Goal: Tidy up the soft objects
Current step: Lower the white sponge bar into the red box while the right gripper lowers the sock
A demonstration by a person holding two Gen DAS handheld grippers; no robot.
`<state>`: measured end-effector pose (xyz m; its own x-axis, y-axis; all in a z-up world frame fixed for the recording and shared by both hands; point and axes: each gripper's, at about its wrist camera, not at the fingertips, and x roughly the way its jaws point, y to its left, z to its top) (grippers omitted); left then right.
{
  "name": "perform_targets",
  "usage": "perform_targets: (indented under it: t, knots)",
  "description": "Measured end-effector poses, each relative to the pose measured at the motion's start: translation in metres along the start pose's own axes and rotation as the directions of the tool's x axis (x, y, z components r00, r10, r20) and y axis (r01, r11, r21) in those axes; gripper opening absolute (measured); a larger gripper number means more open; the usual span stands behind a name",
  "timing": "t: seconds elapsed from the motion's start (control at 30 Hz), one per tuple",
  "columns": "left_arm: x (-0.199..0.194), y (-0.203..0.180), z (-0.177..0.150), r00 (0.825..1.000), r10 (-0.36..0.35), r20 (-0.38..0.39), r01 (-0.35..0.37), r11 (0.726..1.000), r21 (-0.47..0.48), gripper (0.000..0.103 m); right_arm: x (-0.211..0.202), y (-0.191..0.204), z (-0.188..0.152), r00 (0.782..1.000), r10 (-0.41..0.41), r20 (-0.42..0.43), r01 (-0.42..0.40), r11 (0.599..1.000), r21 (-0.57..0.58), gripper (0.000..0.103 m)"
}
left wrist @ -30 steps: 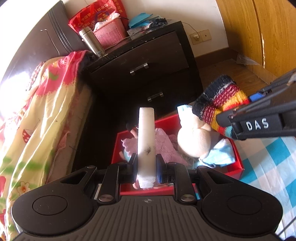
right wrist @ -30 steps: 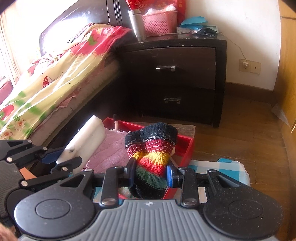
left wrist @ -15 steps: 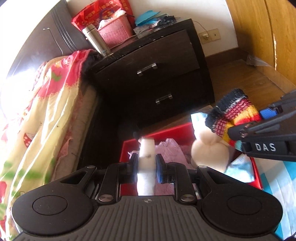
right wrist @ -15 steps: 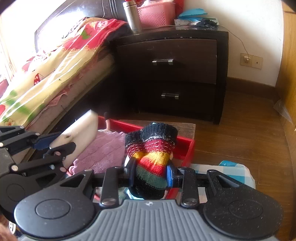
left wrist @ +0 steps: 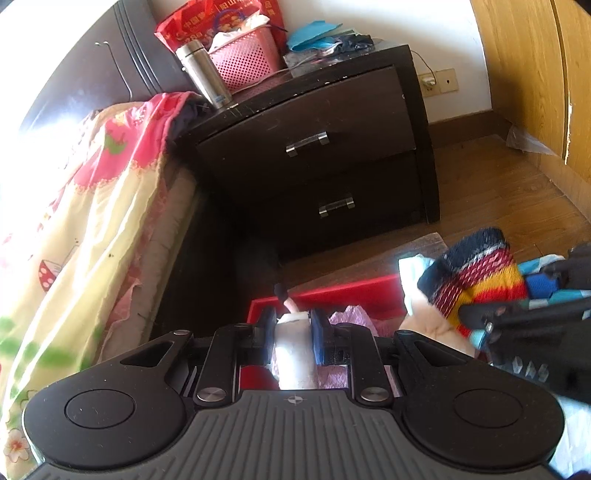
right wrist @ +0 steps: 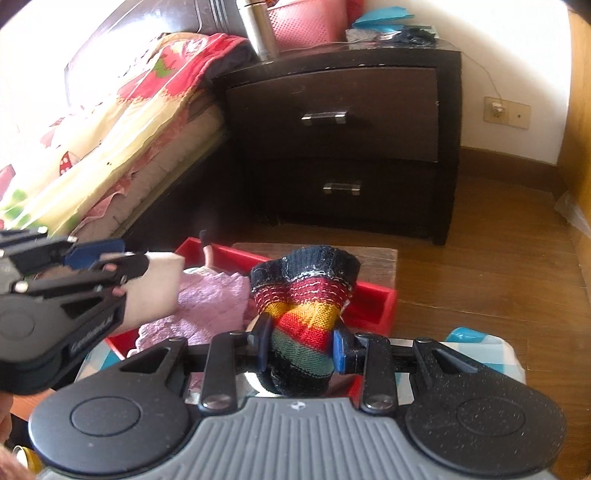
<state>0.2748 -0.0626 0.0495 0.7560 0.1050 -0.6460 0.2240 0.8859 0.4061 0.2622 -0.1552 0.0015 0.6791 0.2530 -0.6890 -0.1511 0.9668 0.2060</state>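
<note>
Bedroom w/ white wall (left wrist: 436, 33) and wood plank floor (right wrist: 480, 288). Dark 2-drawer nightstand (left wrist: 332, 155) stands against the wall, beside a bed (left wrist: 74, 229) w/ dark headboard (left wrist: 85, 81) and a yellow-pink floral cover. On the nightstand: steel flask (left wrist: 202, 74), pink basket (left wrist: 245, 62), blue paper, misc clutter. Wall socket (right wrist: 506, 112) w/ a cord plugged in. Yellow wood cabinet (left wrist: 535, 74) at right. Strong sunlight from the left.

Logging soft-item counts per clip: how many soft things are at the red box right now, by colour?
White: 1, sponge block in left gripper
Striped: 1, knit sock in right gripper
Pink: 1, cloth in red box
Cream: 1, plush
Total: 4
</note>
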Motion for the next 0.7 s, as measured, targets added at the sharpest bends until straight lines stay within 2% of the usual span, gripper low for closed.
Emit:
perform_targets:
  t: [0.23, 0.37, 0.43, 0.5, 0.6, 0.7]
  knots:
    - [0.009, -0.007, 0.005, 0.994, -0.110, -0.014, 0.109, 0.992, -0.056, 0.025, 0.011, 0.003, -0.002, 0.999, -0.020, -0.025, 0.020, 1.000, 0.007, 0.011]
    - [0.016, -0.004, 0.003, 0.987, -0.161, -0.030, 0.156, 0.979, -0.133, 0.028, 0.016, -0.001, -0.004, 0.999, -0.020, -0.035, 0.021, 0.999, 0.031, 0.013]
    - [0.017, 0.000, 0.003, 0.983, -0.184, -0.028, 0.177, 0.969, -0.174, 0.029, 0.018, -0.005, -0.005, 0.999, -0.003, -0.041, 0.005, 0.998, 0.060, 0.018]
    - [0.018, 0.007, 0.004, 0.977, -0.214, -0.024, 0.203, 0.952, -0.229, 0.033, 0.019, -0.010, -0.004, 0.999, 0.004, -0.039, 0.000, 0.997, 0.080, 0.037]
    - [0.022, 0.015, 0.003, 0.959, -0.282, -0.020, 0.263, 0.917, -0.301, 0.034, 0.016, -0.016, -0.003, 0.999, -0.027, -0.021, 0.029, 0.995, 0.097, 0.040]
    - [0.024, 0.012, 0.001, 0.954, -0.297, -0.024, 0.275, 0.909, -0.314, 0.034, 0.015, -0.021, -0.002, 0.999, -0.041, -0.012, 0.042, 0.991, 0.123, 0.040]
